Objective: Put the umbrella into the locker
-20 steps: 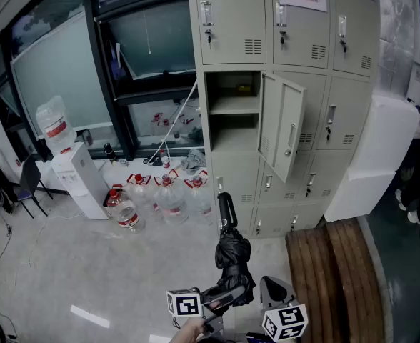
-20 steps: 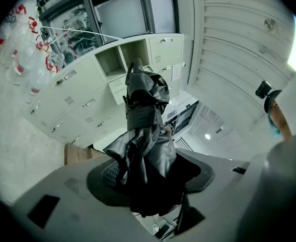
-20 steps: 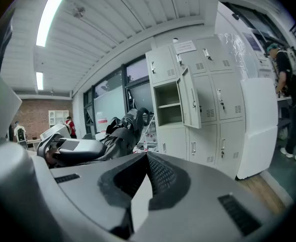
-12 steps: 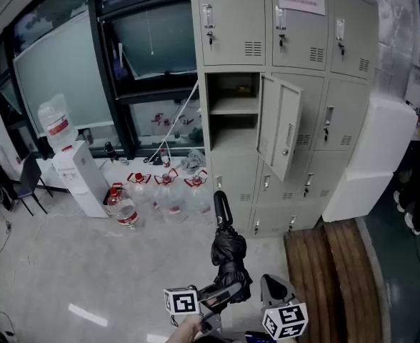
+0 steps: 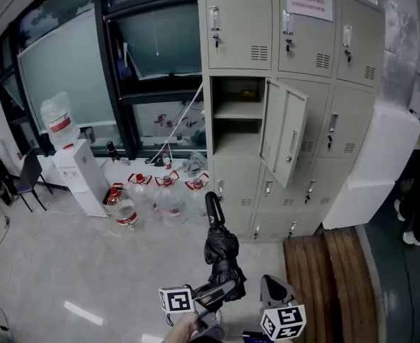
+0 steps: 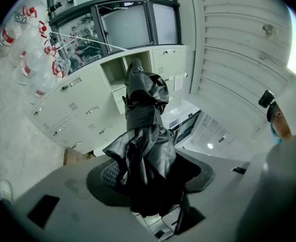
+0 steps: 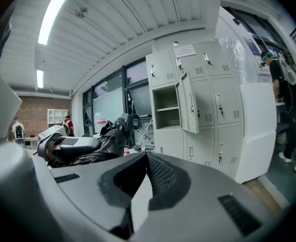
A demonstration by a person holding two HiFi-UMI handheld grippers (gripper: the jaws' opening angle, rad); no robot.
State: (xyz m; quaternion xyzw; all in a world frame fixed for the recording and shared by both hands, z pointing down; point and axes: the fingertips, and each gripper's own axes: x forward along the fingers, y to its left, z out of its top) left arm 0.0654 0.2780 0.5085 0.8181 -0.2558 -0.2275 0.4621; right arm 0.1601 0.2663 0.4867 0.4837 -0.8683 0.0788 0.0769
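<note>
The black folded umbrella (image 5: 221, 252) stands upright, handle end (image 5: 212, 206) up, with my left gripper (image 5: 218, 294) shut on its lower fabric. In the left gripper view the umbrella (image 6: 144, 130) fills the space between the jaws of the left gripper (image 6: 149, 181). The beige locker bank has one open compartment (image 5: 237, 116) with a shelf; its door (image 5: 285, 140) swings out to the right. My right gripper (image 5: 276, 300) hangs beside the umbrella, shut and empty. In the right gripper view its tips (image 7: 147, 157) meet, and the umbrella (image 7: 110, 137) lies to the left, the open compartment (image 7: 168, 107) ahead.
Several water bottles (image 5: 160, 195) lie on the floor left of the lockers, beside a water dispenser (image 5: 78, 174). A large white block (image 5: 371, 166) leans at the lockers' right. A wooden bench (image 5: 338, 277) is at lower right. A person (image 5: 418, 206) stands at the right edge.
The umbrella and my left gripper have drifted slightly left in the head view; the lockers sit a little lower in the frame. Both grips are unchanged.
</note>
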